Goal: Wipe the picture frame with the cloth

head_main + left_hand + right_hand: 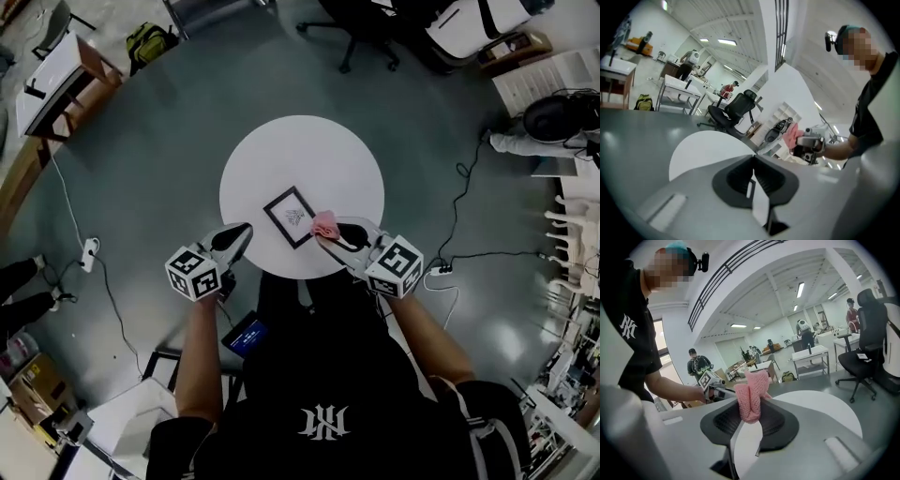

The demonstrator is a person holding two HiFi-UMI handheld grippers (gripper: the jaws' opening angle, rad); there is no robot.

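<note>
Picture frame (290,217) awaits wiping on the counter (262,159). My right hand-held gripper (328,235) clamps the cloth (325,223) just beside it; my left hand-held gripper (244,232) is closed, empty. Next, I'd press cloth onto frame.

A round white tabletop (272,150) stands on a glossy grey floor (159,159). A black office chair (869,333) sits under ceiling strip lights (800,289).

Pink cloth (325,223) beside picture frame (290,217)

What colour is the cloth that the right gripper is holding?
Pink, with a knitted look; the cloth shows best in the right gripper view.
</note>
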